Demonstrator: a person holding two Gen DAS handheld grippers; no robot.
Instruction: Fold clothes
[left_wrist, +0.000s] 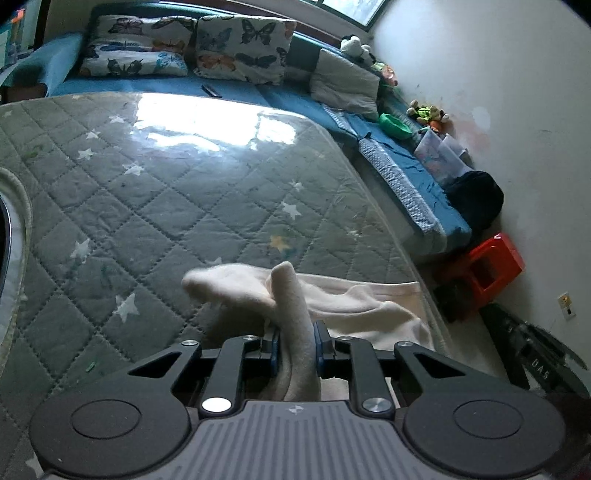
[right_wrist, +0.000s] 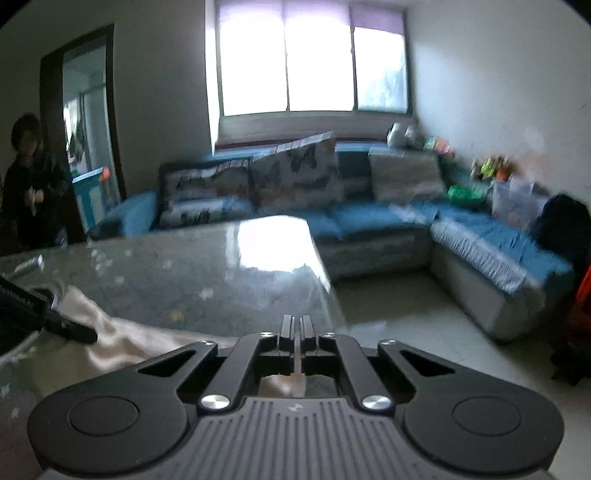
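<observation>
My left gripper (left_wrist: 295, 341) pinches a bunched fold of the cream garment (left_wrist: 354, 302). My right gripper (right_wrist: 297, 332) is pressed together on a thin edge of the same cloth. The garment lies rumpled at the near edge of the quilted table (left_wrist: 166, 192), toward its right corner. I judge the folding barely begun: no flat, squared fold shows. Beyond stands the blue sofa (right_wrist: 369, 218).

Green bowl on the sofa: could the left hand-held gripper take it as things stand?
Probably not: the left hand-held gripper is shut on the cream cloth, and the green bowl lies beyond the table.
</observation>
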